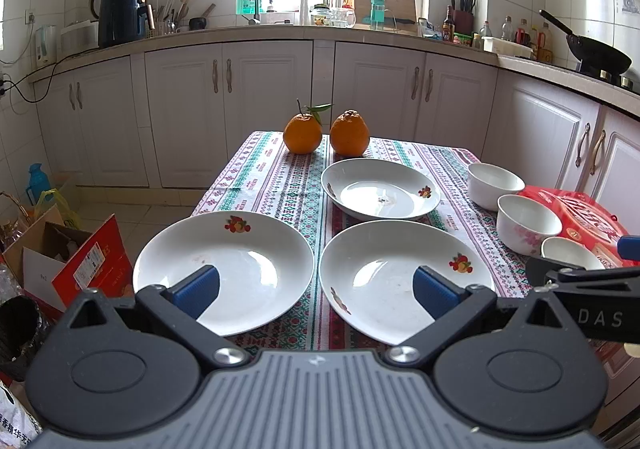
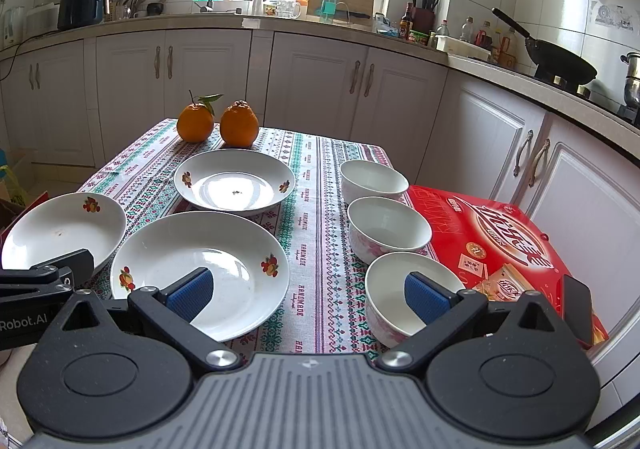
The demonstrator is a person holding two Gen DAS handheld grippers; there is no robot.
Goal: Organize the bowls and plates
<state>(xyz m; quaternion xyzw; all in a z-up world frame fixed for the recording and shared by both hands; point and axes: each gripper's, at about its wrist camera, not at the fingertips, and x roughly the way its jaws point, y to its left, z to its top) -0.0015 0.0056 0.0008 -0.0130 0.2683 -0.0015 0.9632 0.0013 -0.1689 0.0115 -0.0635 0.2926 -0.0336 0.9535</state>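
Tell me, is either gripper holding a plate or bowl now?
No. The left gripper and right gripper are both open, with nothing between the jaws.

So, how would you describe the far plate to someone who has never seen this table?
Find the table with the patterned cloth and the two oranges at its far end. The plate lies just in front of them. Unlike the two nearer plates, it has a small dark speck in its middle.

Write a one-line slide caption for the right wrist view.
Open right gripper hovers above three plates and three bowls on a patterned tablecloth.
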